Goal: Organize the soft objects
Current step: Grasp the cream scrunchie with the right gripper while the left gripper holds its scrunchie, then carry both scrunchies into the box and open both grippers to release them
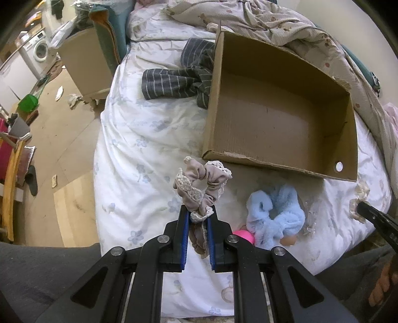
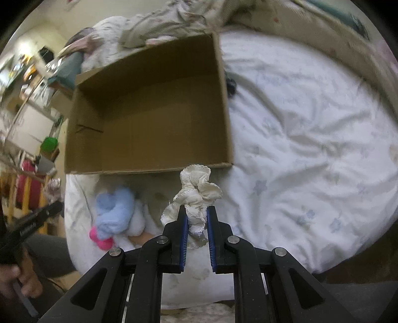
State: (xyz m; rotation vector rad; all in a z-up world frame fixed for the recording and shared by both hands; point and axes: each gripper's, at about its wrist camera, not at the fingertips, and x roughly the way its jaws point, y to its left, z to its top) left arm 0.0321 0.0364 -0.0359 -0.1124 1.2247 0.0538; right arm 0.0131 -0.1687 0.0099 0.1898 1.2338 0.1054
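My left gripper [image 1: 197, 211] is shut on a beige lace-trimmed scrunchie [image 1: 202, 183], held above the bed just in front of the open cardboard box [image 1: 278, 119]. The box's inside is bare. My right gripper [image 2: 196, 211] is shut on a cream satin scrunchie [image 2: 196, 191], lifted near the box's [image 2: 149, 104] front right corner. A fluffy blue scrunchie [image 1: 276, 213] lies on the white floral duvet [image 1: 139, 154] beside a pink ball [image 1: 243, 236]. Both show in the right wrist view too: blue scrunchie [image 2: 114, 211], pink ball [image 2: 100, 239]. The right gripper's tip [image 1: 373, 216] shows at the left view's right edge.
Striped grey clothing [image 1: 179, 77] lies left of the box. A crumpled beige blanket [image 1: 261, 22] sits behind it. The bed's left edge drops to a wooden floor [image 1: 64, 154] with litter, a green tub [image 1: 28, 101] and a wooden chair [image 1: 12, 174]. A person's legs frame the bottom.
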